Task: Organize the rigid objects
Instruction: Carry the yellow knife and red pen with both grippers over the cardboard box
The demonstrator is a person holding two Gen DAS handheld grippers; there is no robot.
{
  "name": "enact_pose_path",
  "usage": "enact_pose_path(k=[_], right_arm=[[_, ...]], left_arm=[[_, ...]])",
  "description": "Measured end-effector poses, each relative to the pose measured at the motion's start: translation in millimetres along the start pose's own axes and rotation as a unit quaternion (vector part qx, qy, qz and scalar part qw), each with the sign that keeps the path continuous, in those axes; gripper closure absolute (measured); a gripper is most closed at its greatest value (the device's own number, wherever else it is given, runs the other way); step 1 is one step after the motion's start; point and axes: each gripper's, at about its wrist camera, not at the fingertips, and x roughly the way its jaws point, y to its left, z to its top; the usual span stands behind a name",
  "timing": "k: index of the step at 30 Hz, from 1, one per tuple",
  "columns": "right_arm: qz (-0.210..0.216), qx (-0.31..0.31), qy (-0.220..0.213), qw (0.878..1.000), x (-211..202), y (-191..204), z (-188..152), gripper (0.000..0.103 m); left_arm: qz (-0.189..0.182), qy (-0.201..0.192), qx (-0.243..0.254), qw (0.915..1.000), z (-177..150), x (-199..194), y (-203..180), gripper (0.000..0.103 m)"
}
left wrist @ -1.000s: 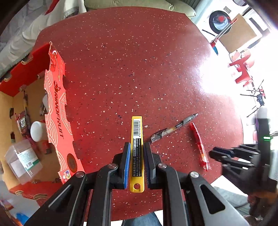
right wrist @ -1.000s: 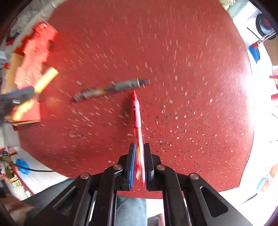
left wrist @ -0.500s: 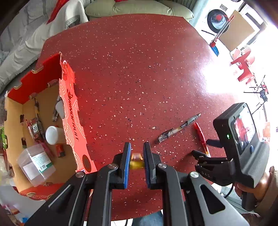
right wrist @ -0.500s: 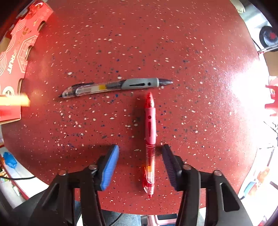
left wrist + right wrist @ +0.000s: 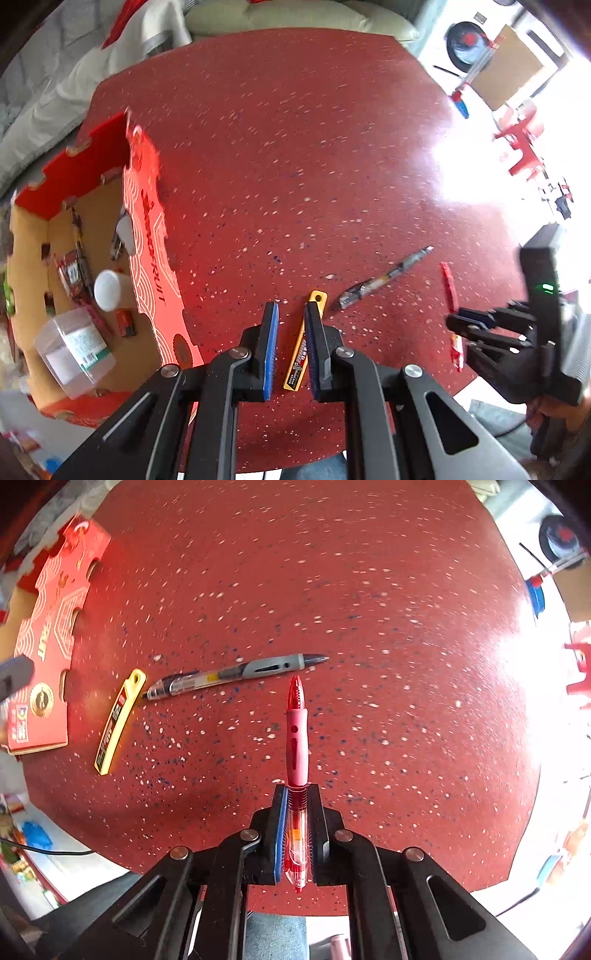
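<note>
The left gripper (image 5: 290, 347) hangs over the red table (image 5: 295, 166), its jaws parted, their gap just widened; the yellow cutter (image 5: 303, 350) lies loose between them. A grey pen (image 5: 384, 277) rests nearby, the red box (image 5: 147, 236) leftward.

Counter (image 5: 295, 129) bare toward its far edge; red box (image 5: 147, 229) blocks the left edge, grey pen (image 5: 236, 672) lies mid-counter

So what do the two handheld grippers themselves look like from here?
Both are black plastic, with angular linkage arms and round silver pivot bolts. The left gripper and right gripper each carry a blue ribbed pad on one finger and a dark pad on the other. Seen from the left wrist, the right unit shows a small green light.
</note>
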Motion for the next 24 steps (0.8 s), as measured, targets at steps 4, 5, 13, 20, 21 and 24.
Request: enact_pose_path(k=[4,5,13,20,21,24], right_arm=[[0.009,0.015,-0.001,1.0,-3.5,-8.2,-0.1,0.092],[0.013,0.018,-0.001,1.0,-4.1,-9.9,-1.4,0.092],[0.032,0.025,0.0,0.999,-6.7,-20.4,-16.8,0.092],[0.039,0.02,-0.008,0.999,-18.8,-25.5,-17.4,0.092],[0.039,0.018,-0.01,0.999,-22.0,-24.7,-16.7,0.092],[0.042,0.009,-0.018,0.999,-37.4,-27.5,-14.5,0.092]], left_arm=[[0.008,0.022,-0.021,0.9995,2.4,24.5,3.3,0.028],[0.02,0.02,-0.01,0.9996,2.1,30.4,-0.5,0.028],[0.062,0.083,0.111,0.9884,-18.5,88.7,-32.9,0.028],[0.024,0.069,0.113,0.9909,-21.6,87.8,-33.3,0.089],[0.024,0.071,0.118,0.9901,-22.2,86.5,-35.6,0.087],[0.007,0.074,0.09,0.9932,-21.8,80.0,-31.7,0.087]])
